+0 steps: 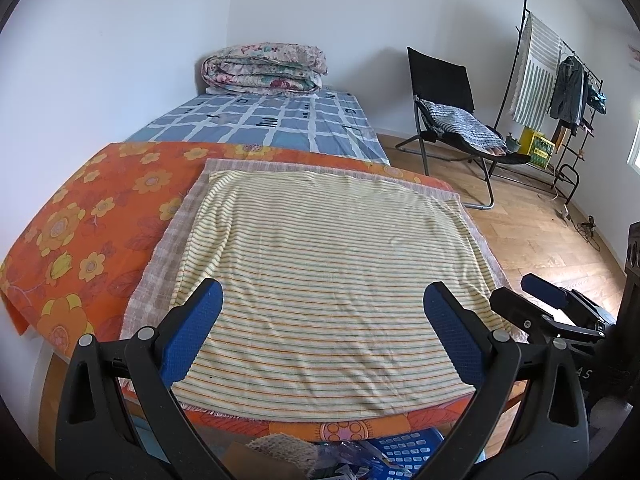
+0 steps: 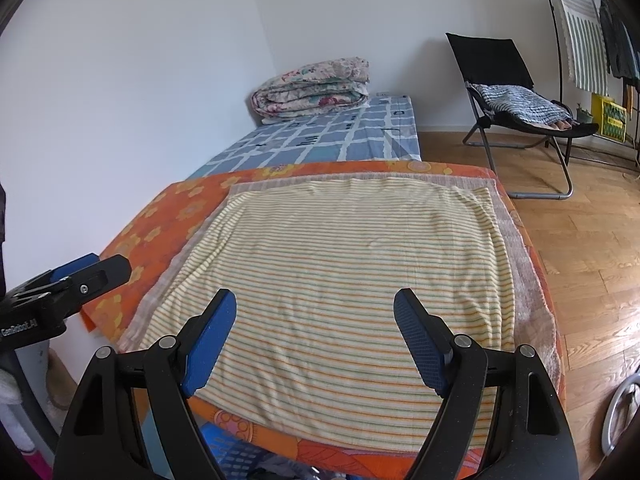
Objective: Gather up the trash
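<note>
My left gripper (image 1: pixel 322 296) is open and empty, held above the near edge of a table covered by a striped yellow cloth (image 1: pixel 320 264). My right gripper (image 2: pixel 316 304) is open and empty too, above the same striped cloth (image 2: pixel 344 280). A blue plastic basket (image 1: pixel 404 450) sits below the table's near edge with crumpled wrappers and a knitted brown item (image 1: pixel 280 450) in it; the basket also shows in the right wrist view (image 2: pixel 236 460). The right gripper shows at the right of the left wrist view (image 1: pixel 532 292), and the left gripper at the left of the right wrist view (image 2: pixel 88 270).
An orange flowered cloth (image 1: pixel 80 220) lies under the striped one. Behind is a bed with a blue checked sheet (image 1: pixel 272 120) and a folded quilt (image 1: pixel 264 68). A black folding chair (image 1: pixel 452 112) and a clothes rack (image 1: pixel 560 92) stand on the wooden floor (image 2: pixel 580 240) to the right.
</note>
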A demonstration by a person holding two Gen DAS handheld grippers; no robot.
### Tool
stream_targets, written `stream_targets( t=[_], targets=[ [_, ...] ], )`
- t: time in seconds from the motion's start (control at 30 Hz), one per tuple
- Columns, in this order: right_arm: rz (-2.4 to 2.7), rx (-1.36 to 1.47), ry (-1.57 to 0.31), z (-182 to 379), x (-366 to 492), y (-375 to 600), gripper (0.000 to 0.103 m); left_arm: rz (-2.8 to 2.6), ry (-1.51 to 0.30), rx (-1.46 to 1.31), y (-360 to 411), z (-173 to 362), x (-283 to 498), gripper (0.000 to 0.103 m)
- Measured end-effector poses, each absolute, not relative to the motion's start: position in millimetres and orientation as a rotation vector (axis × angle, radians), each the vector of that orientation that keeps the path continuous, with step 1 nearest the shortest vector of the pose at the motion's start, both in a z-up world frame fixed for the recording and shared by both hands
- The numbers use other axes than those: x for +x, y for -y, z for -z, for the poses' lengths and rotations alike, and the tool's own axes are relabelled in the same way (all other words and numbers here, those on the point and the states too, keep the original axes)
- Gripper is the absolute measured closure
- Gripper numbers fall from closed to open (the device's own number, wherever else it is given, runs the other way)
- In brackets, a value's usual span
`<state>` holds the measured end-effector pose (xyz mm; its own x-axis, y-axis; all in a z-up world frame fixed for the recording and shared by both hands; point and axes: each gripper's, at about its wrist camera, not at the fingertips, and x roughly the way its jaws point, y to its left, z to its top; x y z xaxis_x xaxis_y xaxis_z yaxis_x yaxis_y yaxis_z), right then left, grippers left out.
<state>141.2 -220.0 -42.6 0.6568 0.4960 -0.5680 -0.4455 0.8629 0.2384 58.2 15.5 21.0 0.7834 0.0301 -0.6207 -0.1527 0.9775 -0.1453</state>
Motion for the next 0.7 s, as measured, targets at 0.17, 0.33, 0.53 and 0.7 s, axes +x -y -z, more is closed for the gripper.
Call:
stream_targets(
  t=[0.17,0.33,0.53,0.7],
  targets=[
    [-0.533,0.082,-0.668,42.6,140.7,220.2,0.022,-0.097,-0.665,-0.191,-16.1,-20.7,58.1,0.001],
    [-0.533,0.084,-0.668,42.5,139.9,221.2,0.022,-0.099,-0.664,-0.190,-15.0,-20.8,57.7,0.001],
    [-0.534,0.083,-0.670,42.4,139.4,220.9,0.022,-0.102,-0.664,-0.185,-15.9,-20.9,57.3,0.001],
    [-0.535,0.084,-0.672,42.9,138.9,220.7,0.022,-0.109,-0.664,-0.178,-18.8,-20.1,55.5,0.001]
  ],
)
